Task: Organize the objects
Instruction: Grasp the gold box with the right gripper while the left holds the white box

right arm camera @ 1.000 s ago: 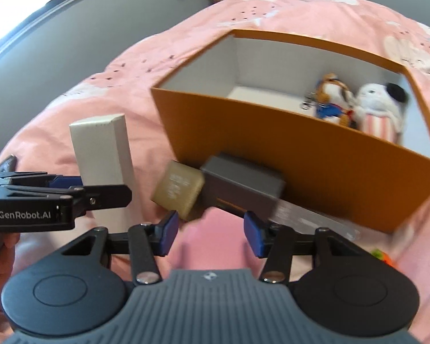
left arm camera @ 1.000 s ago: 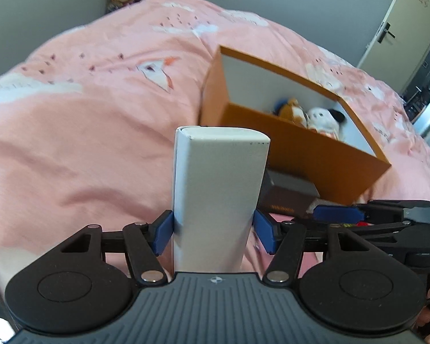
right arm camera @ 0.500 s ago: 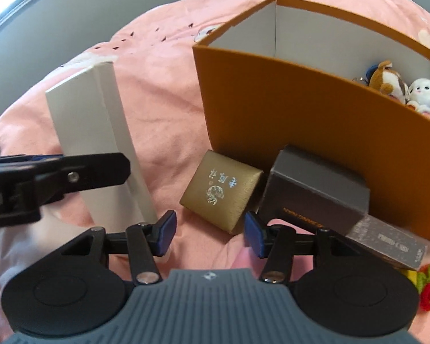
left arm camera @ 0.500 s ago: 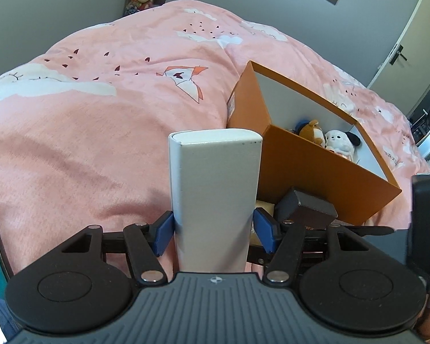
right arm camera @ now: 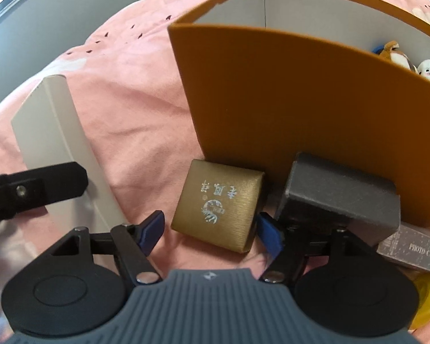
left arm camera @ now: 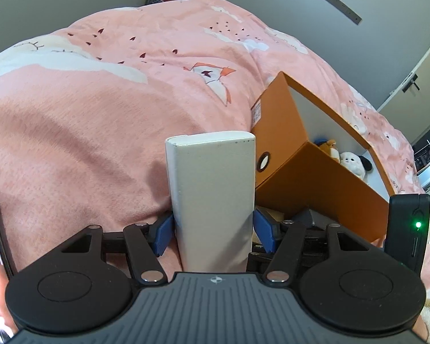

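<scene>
We hold a tall white box in our left gripper. Its blue pads press on the box's two long sides, low down. The box looks like stiff, light card, so we think a soft squeeze is enough.

Our right gripper tips down at the pink bed. Its jaws are opening, with the near end of a small gold box between them, not pinched. The gold box lies flat in the middle of the frame, just by the big orange box. It looks hard and smooth, maybe slippery. We think its two side edges are the best place to hold.
</scene>
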`<state>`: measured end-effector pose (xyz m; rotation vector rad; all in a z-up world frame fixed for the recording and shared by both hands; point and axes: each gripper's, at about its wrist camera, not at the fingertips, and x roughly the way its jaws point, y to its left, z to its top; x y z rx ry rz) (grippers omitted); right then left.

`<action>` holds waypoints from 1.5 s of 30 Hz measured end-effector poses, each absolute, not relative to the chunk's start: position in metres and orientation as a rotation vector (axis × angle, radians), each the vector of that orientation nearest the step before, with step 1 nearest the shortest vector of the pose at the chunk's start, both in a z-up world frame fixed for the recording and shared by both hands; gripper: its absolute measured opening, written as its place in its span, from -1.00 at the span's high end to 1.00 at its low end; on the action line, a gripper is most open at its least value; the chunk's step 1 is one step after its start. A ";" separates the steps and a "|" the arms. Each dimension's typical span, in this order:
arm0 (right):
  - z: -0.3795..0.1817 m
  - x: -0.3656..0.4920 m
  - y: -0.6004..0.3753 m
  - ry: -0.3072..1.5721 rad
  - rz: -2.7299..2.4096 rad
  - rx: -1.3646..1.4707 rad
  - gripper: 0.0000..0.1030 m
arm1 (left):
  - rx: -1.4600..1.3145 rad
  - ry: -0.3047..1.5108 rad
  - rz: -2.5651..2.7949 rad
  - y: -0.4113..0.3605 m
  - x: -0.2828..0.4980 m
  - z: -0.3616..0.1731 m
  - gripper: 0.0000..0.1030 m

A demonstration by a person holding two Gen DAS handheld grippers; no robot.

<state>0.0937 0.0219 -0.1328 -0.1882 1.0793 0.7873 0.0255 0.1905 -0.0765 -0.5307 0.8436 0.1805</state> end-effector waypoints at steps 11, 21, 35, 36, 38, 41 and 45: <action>-0.139 0.100 0.016 1.106 0.796 -0.147 -0.33 | -0.409 0.860 0.215 0.182 0.029 -0.077 0.73; -0.110 0.097 -0.015 1.100 0.854 -0.052 -0.32 | -0.426 0.954 0.237 0.175 0.041 -0.097 -0.05; -0.069 0.075 -0.050 0.997 0.877 -0.041 -0.26 | -0.362 0.951 0.199 0.148 0.047 -0.095 0.68; -0.066 0.072 -0.052 0.991 0.875 -0.033 -0.26 | -0.334 0.955 0.195 0.143 0.045 -0.090 0.89; -0.069 0.081 -0.057 0.971 0.872 -0.022 -0.26 | -0.282 0.967 0.170 0.132 0.041 -0.079 1.00; -0.063 0.076 -0.079 0.932 0.853 -0.015 -0.26 | -0.289 0.969 0.079 0.120 0.036 -0.071 1.00; -0.060 0.078 -0.093 0.915 0.804 0.003 -0.26 | -0.271 0.969 0.163 0.123 0.037 -0.075 0.98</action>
